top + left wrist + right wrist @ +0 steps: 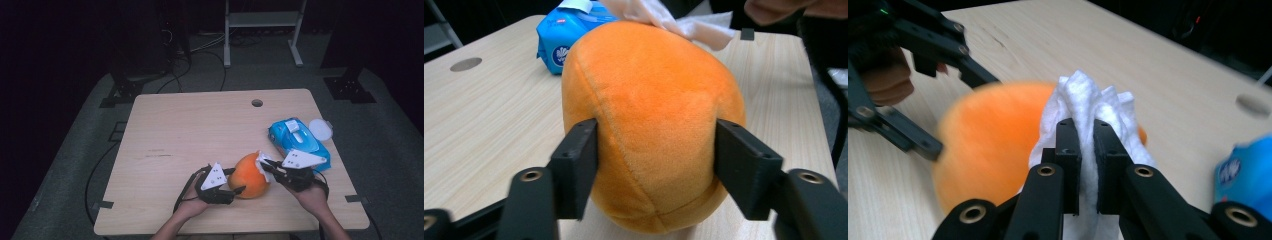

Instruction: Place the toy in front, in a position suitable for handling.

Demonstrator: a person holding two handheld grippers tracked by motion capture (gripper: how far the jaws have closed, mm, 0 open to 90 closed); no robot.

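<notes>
An orange plush ball rests on the wooden table near its front edge. My left gripper comes at it from the left and is shut on it. In the left gripper view the two black jaws press into the sides of the ball. My right gripper reaches in from the right, shut on a crumpled white wipe. The wipe bunches out between that gripper's jaws and lies against the upper right of the ball.
A blue pack of wipes lies at the table's right edge, just behind my right hand, with a round white lid beside it. A cable hole sits near the far edge. Bare tabletop stretches left and back.
</notes>
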